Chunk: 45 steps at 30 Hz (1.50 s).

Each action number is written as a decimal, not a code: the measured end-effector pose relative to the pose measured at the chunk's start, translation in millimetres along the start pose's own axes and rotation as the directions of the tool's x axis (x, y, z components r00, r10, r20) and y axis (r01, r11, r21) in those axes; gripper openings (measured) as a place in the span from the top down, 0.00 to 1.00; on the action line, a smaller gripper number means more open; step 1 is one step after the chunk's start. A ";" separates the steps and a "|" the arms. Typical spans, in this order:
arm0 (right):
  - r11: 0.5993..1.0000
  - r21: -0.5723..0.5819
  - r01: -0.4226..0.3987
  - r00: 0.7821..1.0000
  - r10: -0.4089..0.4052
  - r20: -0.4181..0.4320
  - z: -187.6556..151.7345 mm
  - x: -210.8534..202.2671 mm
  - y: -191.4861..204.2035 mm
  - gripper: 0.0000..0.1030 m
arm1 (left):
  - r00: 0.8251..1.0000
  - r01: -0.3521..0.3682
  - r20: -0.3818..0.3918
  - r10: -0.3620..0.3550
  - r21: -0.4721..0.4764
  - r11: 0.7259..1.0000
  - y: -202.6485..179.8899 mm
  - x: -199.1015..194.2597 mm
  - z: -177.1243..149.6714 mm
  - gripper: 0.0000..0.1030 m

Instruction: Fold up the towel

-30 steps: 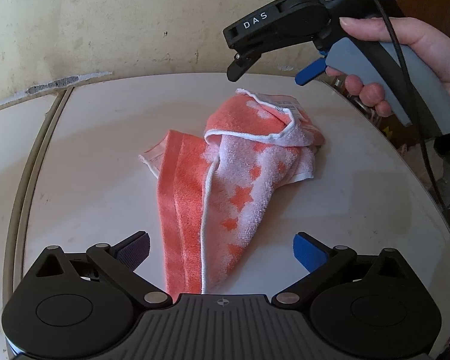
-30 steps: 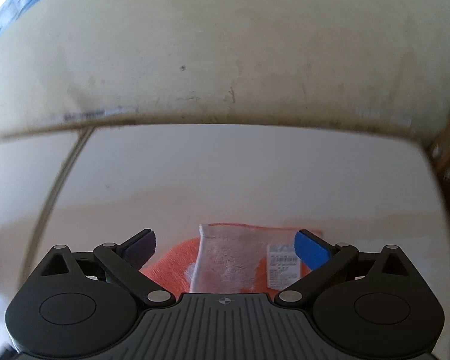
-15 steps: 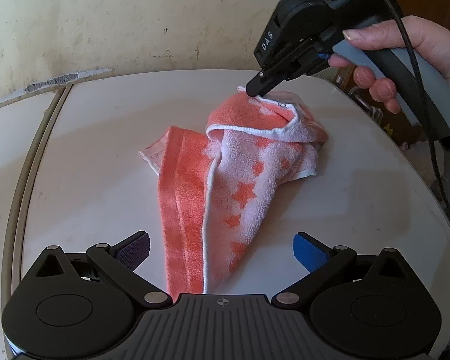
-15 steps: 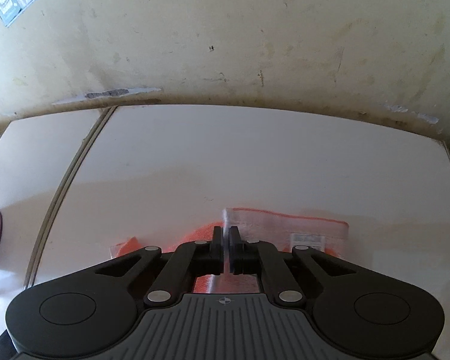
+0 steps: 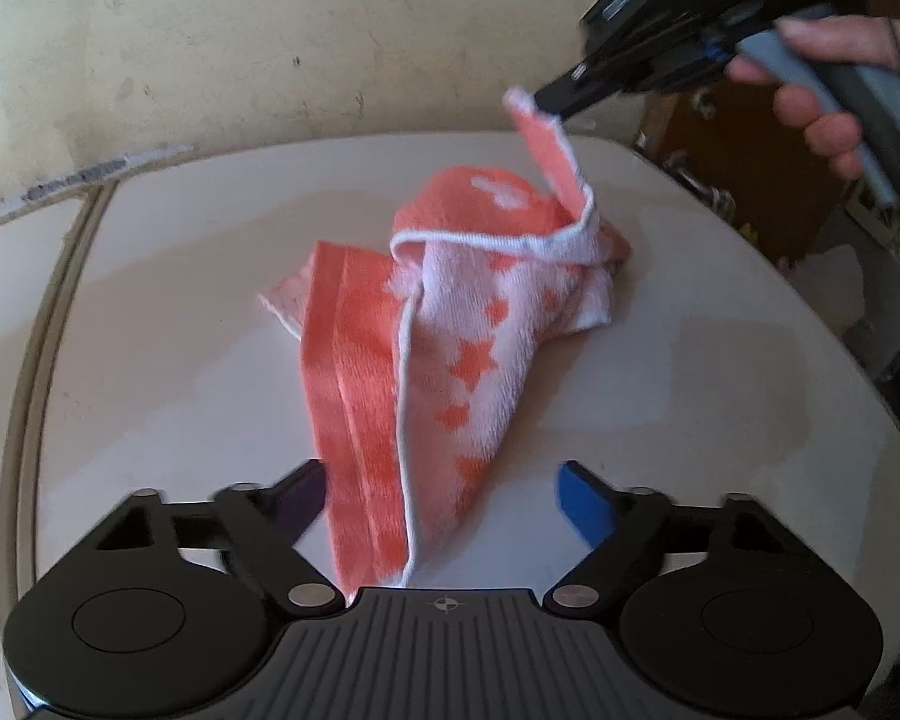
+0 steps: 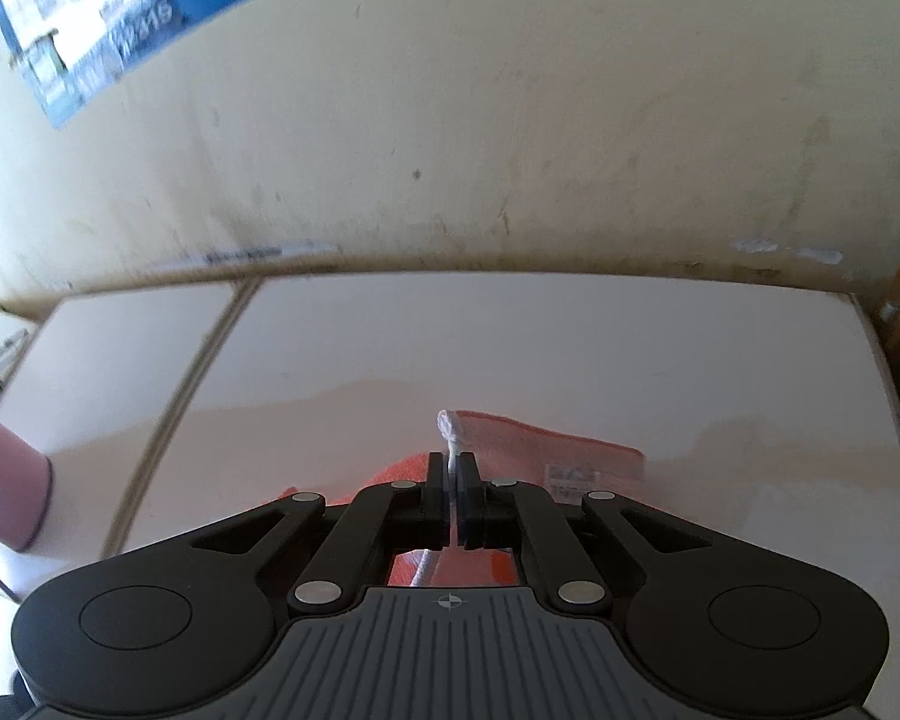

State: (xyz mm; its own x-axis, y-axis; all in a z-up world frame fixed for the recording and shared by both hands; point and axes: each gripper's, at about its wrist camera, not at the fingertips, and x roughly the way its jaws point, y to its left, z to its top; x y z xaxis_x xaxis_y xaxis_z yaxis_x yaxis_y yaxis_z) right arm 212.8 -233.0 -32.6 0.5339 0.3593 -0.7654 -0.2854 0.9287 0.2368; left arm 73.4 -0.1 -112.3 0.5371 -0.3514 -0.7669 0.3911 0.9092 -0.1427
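On the white worktop, near its middle, lies the crumpled towel, coral and white with star shapes and a thin white hem. Its long coral band runs toward the left wrist camera, and its nearest tip lies between the two fingers of the left hand-held gripper. One finger there has a dark purple pad, the other a blue one; the jaws have just been closing partway, yet both pads stand clear of the cloth, one on each side of it, with bare worktop showing beside the blue pad.

At the far side of the heap, one corner of the towel is lifted off the worktop and stretched up toward the upper right. The right hand-held gripper has that corner pinched in its tip, held by a person's hand wrapped around its grey handle. From the right wrist view, the right hand-held gripper has its fingers pressed together with only the white hem sandwiched between them; a small tuft of hem sticks out just past the tips, and more coral cloth hangs below, with a small label showing on the fabric to the right.

Behind the worktop rises a stained cream wall with a blue poster at upper left. A pink sleeve enters at the left edge.
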 end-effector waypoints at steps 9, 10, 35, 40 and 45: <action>0.994 0.095 -0.048 0.993 0.037 0.111 -19.5 -53.8 -35.3 0.98 | 0.999 -0.018 -0.042 0.018 -0.001 1.000 -3.1 2.2 4.8 0.72; 0.994 0.097 -0.048 0.993 0.037 0.112 -19.8 -56.3 -37.4 0.98 | 0.999 -0.013 -0.046 0.013 -0.007 1.000 -3.7 0.8 4.9 0.78; 0.978 -0.081 0.192 0.934 -0.207 -0.290 13.8 96.8 12.7 0.71 | 0.999 0.037 -0.002 -0.037 -0.025 0.999 -7.5 -11.9 0.6 0.97; 0.971 -0.161 0.176 0.947 -0.212 -0.241 9.9 91.9 16.4 0.90 | 1.000 0.030 -0.003 -0.030 -0.037 0.999 -3.4 -12.2 0.0 0.97; 0.983 -0.126 0.132 0.975 -0.152 -0.165 13.4 62.3 7.7 0.93 | 1.000 0.004 0.006 -0.004 -0.062 0.998 0.3 -16.2 1.0 0.97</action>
State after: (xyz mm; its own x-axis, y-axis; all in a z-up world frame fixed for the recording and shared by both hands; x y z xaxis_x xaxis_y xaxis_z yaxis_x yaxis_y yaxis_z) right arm 254.5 -202.1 -70.4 0.4324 0.1939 -0.8806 -0.3101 0.9490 0.0567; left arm 65.5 5.7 -99.3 0.5404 -0.3562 -0.7623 0.3462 0.9199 -0.1844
